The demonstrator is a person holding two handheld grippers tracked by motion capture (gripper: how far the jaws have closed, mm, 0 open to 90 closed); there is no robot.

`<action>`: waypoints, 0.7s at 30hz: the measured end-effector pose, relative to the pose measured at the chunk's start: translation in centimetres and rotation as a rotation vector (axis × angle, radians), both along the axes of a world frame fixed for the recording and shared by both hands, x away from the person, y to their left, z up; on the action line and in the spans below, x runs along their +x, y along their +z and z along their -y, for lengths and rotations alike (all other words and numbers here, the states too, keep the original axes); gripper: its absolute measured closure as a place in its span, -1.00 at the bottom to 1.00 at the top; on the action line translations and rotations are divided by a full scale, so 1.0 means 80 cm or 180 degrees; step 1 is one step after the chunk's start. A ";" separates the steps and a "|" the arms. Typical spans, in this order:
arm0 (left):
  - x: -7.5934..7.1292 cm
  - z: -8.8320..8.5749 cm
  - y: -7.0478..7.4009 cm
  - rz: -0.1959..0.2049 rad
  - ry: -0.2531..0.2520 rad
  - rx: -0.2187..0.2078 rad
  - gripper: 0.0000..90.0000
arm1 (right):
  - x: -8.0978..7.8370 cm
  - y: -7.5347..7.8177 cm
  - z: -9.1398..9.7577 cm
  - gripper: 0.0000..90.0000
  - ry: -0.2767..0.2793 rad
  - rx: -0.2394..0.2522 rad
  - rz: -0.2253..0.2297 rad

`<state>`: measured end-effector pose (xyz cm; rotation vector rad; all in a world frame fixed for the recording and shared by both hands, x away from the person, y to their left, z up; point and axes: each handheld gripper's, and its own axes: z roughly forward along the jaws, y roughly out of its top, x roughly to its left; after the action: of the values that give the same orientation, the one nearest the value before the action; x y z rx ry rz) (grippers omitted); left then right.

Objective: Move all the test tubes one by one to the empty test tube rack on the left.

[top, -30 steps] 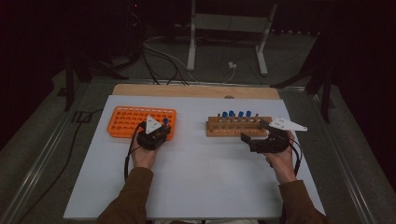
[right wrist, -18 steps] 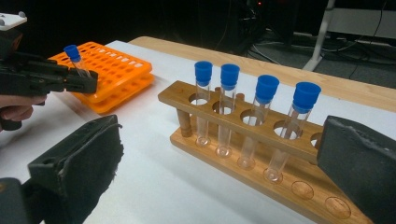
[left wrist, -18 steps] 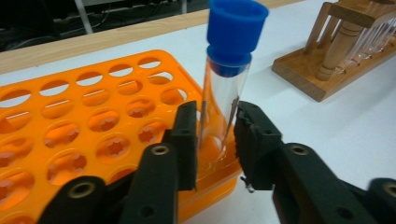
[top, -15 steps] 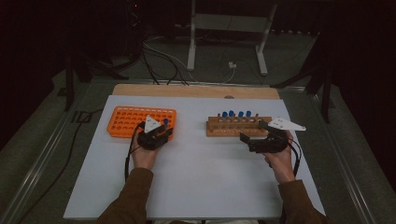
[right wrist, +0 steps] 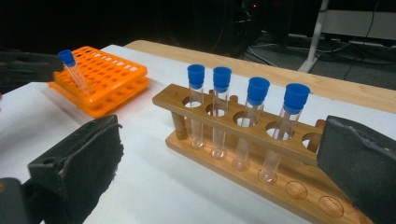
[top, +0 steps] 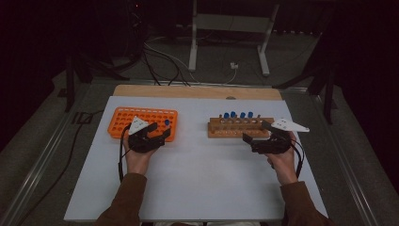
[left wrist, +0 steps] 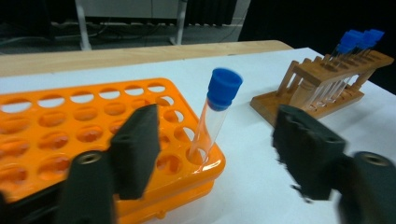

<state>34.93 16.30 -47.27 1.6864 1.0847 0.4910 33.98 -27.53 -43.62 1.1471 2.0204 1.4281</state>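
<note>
high: overhead, forward-down | gripper views: low, close | shared: orange rack [top: 143, 121]

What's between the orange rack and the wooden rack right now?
Bare white table lies between the orange rack and the wooden rack, as the high view shows. The left gripper sits at the orange rack's near corner.

I see an orange rack [left wrist: 70, 135] in glossy moulded plastic, a clear glass-like tube [left wrist: 208, 128] with a matt blue plastic cap [left wrist: 224, 87], a smooth varnished wooden rack [right wrist: 247, 140], and rough matt black gripper pads [right wrist: 88, 161].
</note>
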 end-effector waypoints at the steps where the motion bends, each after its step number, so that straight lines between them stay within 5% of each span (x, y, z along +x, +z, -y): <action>1: -0.003 -0.002 0.003 0.0014 0.0026 0.0024 -0.46 | 0.000 0.000 0.000 -1.00 -0.0008 -0.0001 0.0002; 9: -0.027 -0.013 0.014 0.0095 0.0136 0.0019 -0.98 | 0.003 0.000 0.000 -1.00 -0.0038 0.0019 0.0001; 13: -0.033 -0.016 0.015 0.0162 0.0159 -0.0038 -0.98 | 0.011 -0.002 -0.002 -1.00 -0.0092 -0.0009 -0.0010; 21: -0.037 -0.020 0.015 0.0156 0.0168 0.0056 -0.98 | 0.034 -0.008 0.001 -0.96 -0.0221 0.0024 -0.0043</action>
<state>31.96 17.87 -46.10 1.6561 1.0945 0.5744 36.71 -27.59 -44.22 1.2208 1.9660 1.3988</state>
